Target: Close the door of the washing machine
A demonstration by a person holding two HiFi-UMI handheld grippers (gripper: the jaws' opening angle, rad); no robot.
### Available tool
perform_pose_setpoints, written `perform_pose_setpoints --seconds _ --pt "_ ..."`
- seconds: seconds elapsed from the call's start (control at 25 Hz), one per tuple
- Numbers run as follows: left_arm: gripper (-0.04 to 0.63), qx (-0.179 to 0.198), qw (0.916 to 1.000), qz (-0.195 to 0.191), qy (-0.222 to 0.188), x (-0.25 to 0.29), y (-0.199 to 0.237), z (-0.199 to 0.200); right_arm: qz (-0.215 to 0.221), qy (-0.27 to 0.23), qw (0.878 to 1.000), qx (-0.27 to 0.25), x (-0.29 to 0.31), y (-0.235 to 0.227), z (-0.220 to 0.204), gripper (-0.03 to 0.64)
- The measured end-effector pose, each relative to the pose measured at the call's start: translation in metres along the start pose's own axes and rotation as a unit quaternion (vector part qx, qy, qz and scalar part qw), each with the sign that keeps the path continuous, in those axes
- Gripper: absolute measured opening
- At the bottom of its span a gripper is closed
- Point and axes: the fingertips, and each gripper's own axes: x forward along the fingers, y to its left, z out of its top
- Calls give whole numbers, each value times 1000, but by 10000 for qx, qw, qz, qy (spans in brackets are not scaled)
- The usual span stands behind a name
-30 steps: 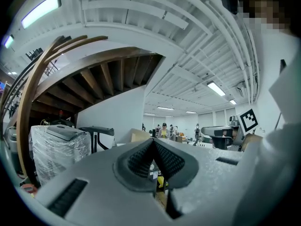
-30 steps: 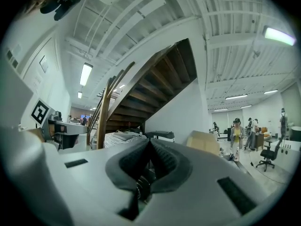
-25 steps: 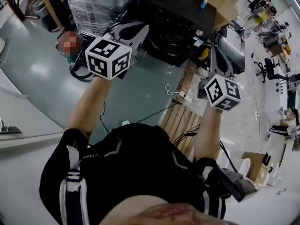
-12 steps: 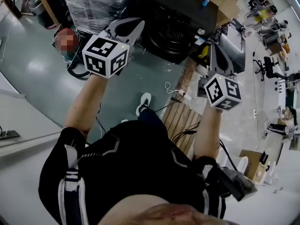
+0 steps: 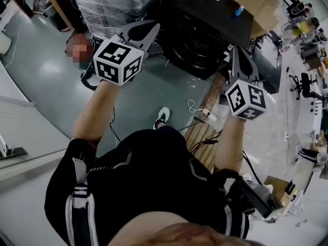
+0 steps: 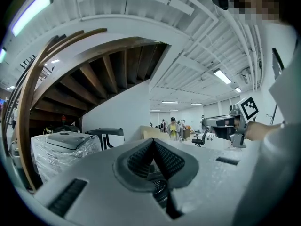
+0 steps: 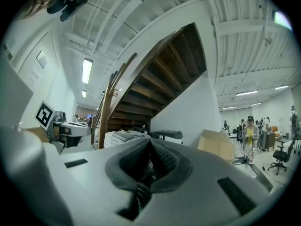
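Black and boxy, the washing machine [image 5: 205,32] stands at the far edge of the green floor [image 5: 46,70], just beside a plastic-wrapped stack [image 5: 115,4]. Its door I cannot make out clearly. It likely swings light on a stiff hinge, so push at the free rim. The left gripper [image 5: 146,31] and right gripper [image 5: 239,60] are both pinched together and empty, and neither touches the machine.

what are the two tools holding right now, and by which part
Nothing is held. The left tool has its dark padded jaws shut together with nothing between them, and the right tool is the same.
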Motion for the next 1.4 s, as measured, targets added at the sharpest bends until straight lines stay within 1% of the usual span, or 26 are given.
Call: perform_pose_setpoints --seconds 0.2,0.32,0.4,0.48,0.6,0.68,0.76,0.92,1.04,1.12,1.24,1.28,1.4 --pt "3 -83 9998 149 136 47 25 -6 54 53 10000 -27 45 -33 -7 5" --pt "3 -154 9996 70 215 74 30 -10 37 31 9999 157 66 -61 -15 5" --pt "3 -94 9995 25 284 92 34 -11 64 -33 9997 241 76 -78 -16 5" --pt "3 -51 9994 -6 331 109 39 -9 52 -62 9997 236 85 -93 -16 5" --pt "3 -108 9994 -73 333 134 51 -8 10 -59 9998 170 100 -116 -16 5" --pt "3 -79 9993 -80 368 146 60 -12 14 -33 9999 155 111 -125 -19 5" --pt "3 -38 9987 -142 491 154 69 -20 33 9 9998 195 120 -127 -26 5" --pt "3 -54 9961 -445 755 170 80 -36 47 151 9996 224 143 -125 -37 5" --pt "3 -133 9957 -443 808 182 103 -49 -1 281 9993 237 164 -118 -46 5" --pt "3 -165 9943 -550 900 188 121 -61 -43 349 9992 196 178 -110 -50 5" --pt "3 -198 9891 -932 1120 195 147 -83 -193 422 9988 128 200 -101 -54 5" --pt "3 -171 9877 -1007 1183 198 156 -90 -266 461 9985 107 206 -99 -57 5" --pt "3 -99 9860 -1010 1321 201 193 -116 -496 691 9963 147 224 -88 -73 5"
